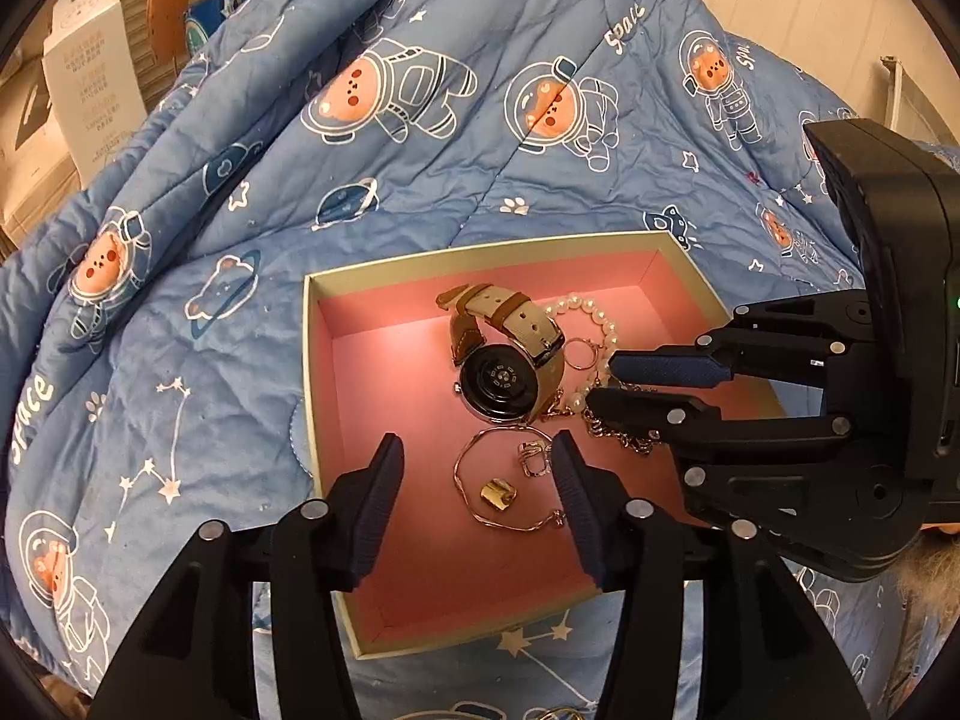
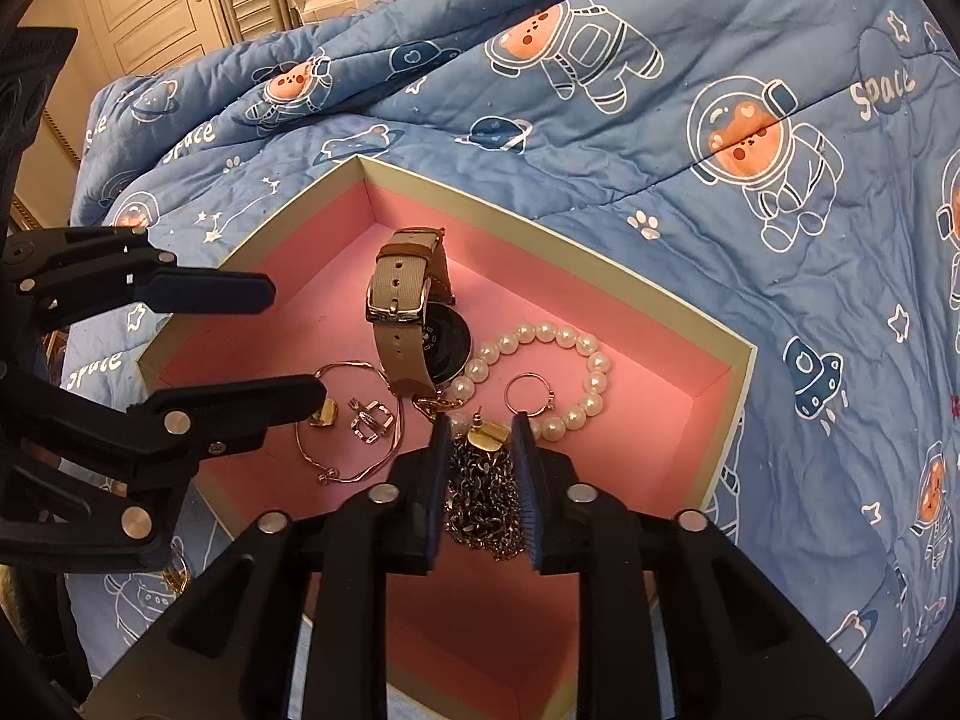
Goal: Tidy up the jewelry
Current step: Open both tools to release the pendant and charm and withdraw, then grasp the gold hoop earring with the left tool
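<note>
Right fingers straddle the chain heap inside the pink box

Right gripper [image 2: 483,420], fingers part-open and gripping nothing, has the chain [image 2: 480,492] and a gold earring [image 2: 489,433] between them; left gripper [image 1: 477,450], fingers wide apart, hovers over the thin bracelet [image 1: 480,480], left in the box [image 1: 384,372].

Chain necklace [image 2: 483,492] partly hidden between right claw [image 2: 481,480] fingers
</note>
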{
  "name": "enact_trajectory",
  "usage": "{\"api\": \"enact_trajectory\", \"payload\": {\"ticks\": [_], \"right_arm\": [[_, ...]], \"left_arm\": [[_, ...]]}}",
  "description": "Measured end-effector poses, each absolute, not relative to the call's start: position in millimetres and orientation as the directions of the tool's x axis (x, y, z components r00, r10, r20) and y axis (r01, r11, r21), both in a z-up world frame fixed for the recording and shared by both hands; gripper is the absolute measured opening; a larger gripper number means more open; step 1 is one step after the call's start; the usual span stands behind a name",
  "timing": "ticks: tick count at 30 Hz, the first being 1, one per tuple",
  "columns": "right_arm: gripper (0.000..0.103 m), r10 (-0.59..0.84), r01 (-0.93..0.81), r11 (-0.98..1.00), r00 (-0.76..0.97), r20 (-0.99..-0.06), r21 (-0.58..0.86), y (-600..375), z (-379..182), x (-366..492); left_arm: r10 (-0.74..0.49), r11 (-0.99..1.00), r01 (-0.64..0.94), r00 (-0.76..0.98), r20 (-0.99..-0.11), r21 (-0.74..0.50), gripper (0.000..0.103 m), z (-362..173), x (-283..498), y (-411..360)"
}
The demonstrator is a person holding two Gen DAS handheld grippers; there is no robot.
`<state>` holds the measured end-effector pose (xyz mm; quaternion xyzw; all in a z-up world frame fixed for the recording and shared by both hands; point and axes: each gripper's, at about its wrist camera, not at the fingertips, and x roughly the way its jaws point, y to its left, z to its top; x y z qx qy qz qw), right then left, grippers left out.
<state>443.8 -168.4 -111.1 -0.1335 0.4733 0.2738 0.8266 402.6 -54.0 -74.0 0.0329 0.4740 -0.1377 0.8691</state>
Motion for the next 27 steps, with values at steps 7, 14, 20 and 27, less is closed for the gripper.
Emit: {"api": "enact_trajectory", "payload": {"ticks": [7, 14, 20, 27], "right_arm": [[0.058, 0.338, -0.569, 0.822, 0.459, -0.822, 0.021, -174, -98, 434], [0.078, 0.342, -0.514, 0.857, 0.529, -0.777, 0.027, -185, -79, 407], [0.086, 0.308, -0.473, 0.881, 0.588, -0.748, -0.008, -192, -71, 374], [0.087, 0.276, -0.368, 0.929, 0.633, -0.723, 0.032, -212, -74, 345]], "left_arm": [[-0.220, 0.963, 0.258, 0.600, -0.769, -0.074, 0.079, -45, 378, -43], [-0.203, 0.973, 0.220, 0.651, -0.731, -0.075, 0.093, -38, 343, -31], [-0.167, 0.980, 0.195, 0.660, -0.732, -0.049, 0.094, -55, 306, -31], [-0.160, 0.976, 0.214, 0.646, -0.746, -0.023, 0.094, -80, 266, -42]]}}
